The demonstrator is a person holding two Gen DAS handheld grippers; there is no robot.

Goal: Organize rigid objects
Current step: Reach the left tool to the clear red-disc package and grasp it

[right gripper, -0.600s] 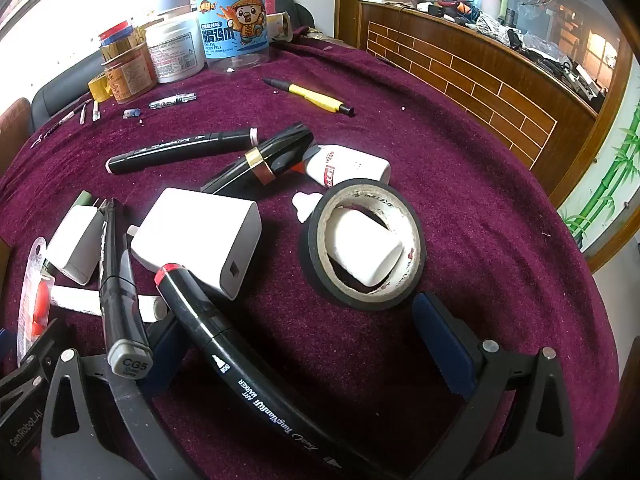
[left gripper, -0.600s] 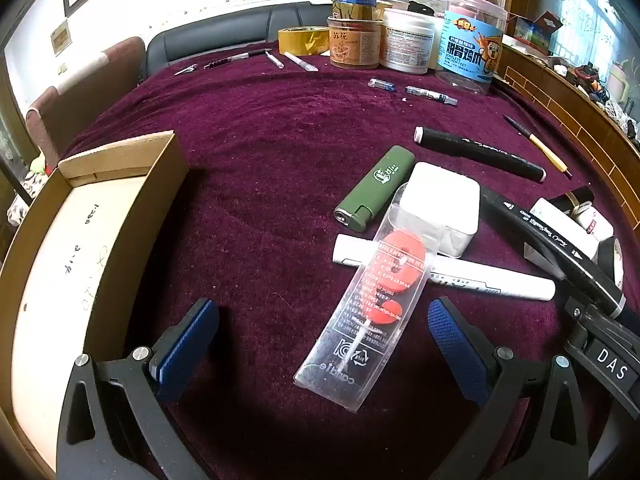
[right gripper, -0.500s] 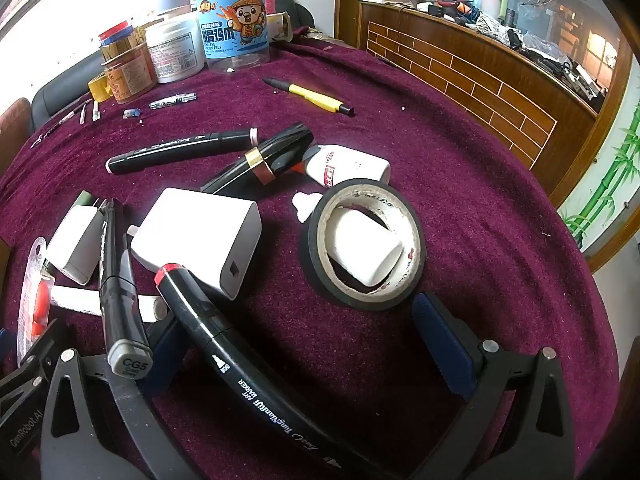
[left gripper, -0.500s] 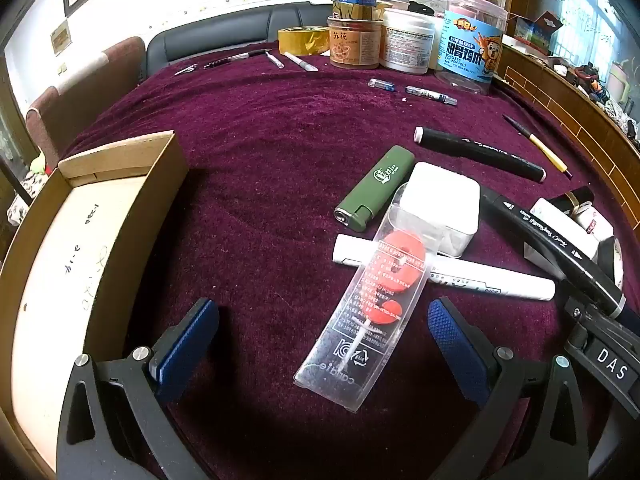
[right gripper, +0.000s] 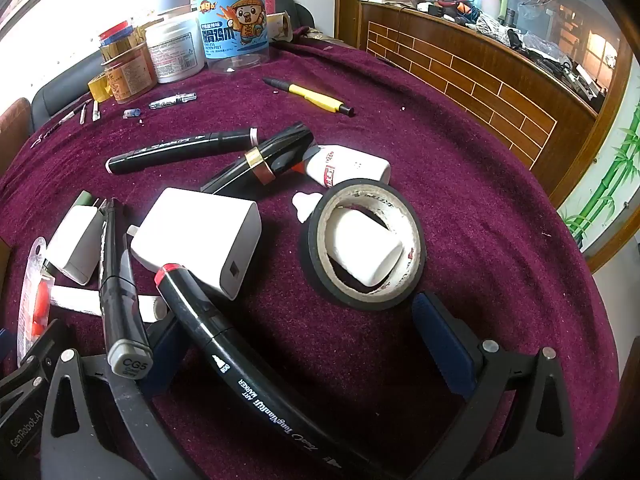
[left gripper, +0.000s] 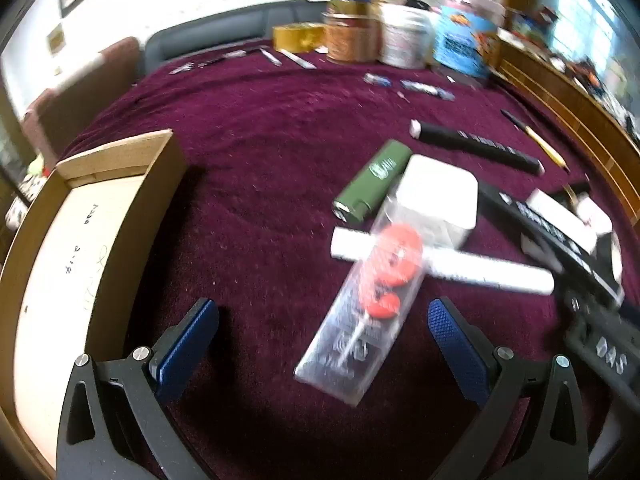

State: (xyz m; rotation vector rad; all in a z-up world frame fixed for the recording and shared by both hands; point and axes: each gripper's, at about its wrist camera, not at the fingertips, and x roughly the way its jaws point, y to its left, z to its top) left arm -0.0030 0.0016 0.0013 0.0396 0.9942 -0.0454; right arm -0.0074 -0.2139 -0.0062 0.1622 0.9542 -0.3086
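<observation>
You hold the left gripper (left gripper: 322,320) tilted down over the maroon cloth (left gripper: 260,168), fingers wide apart around the clear packet (left gripper: 360,316), not touching it. Your right gripper (right gripper: 300,336) tilts down too, fingers spread, a black marker (right gripper: 256,376) lying between them beside the tape roll (right gripper: 366,246).

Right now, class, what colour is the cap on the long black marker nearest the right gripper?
Red cap, clearest in the right wrist view.

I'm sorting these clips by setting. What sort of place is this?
Probably a home living or dining room: a table under a maroon velvet cloth, a dark sofa behind it, and a wooden sideboard piled with household clutter.
</observation>
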